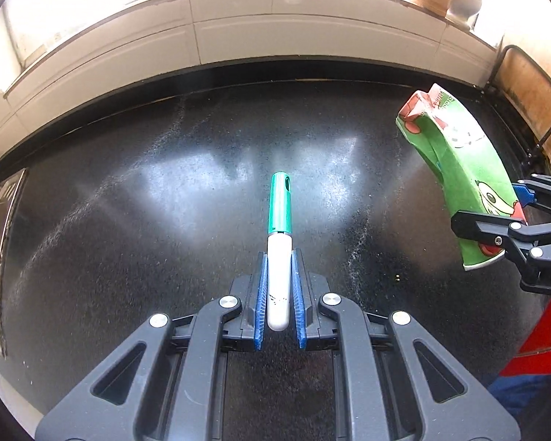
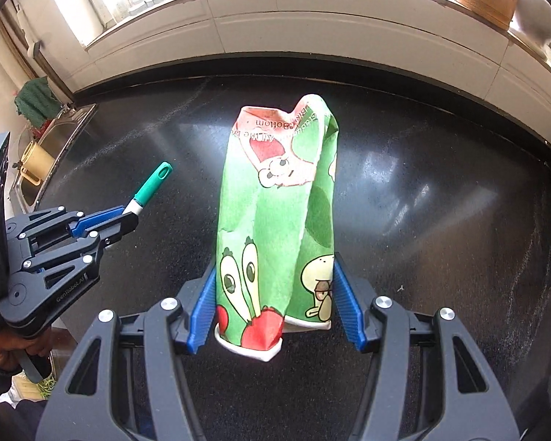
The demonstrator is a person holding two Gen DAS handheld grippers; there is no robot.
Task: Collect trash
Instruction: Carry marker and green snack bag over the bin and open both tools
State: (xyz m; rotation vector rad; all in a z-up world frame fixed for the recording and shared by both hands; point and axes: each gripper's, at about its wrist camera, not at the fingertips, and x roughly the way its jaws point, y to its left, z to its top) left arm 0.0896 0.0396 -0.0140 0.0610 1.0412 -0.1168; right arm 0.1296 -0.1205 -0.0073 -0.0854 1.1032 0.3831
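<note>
My left gripper (image 1: pixel 279 268) is shut on a white marker with a green cap (image 1: pixel 280 228), held above the black countertop (image 1: pixel 165 202) and pointing forward. In the right wrist view the same gripper (image 2: pixel 126 220) and marker (image 2: pixel 150 187) show at the left. My right gripper (image 2: pixel 275 286) is shut on a crushed green paper cup with cartoon print (image 2: pixel 275 213), its rim toward the camera. In the left wrist view the cup (image 1: pixel 459 169) and right gripper (image 1: pixel 496 217) are at the right edge.
A white tiled wall and windowsill (image 2: pixel 312 18) with jars and a box run along the back. A metal sink (image 2: pixel 55 139) with a yellow cup lies left of the counter. A wire-framed board (image 1: pixel 525 103) stands at the counter's right end.
</note>
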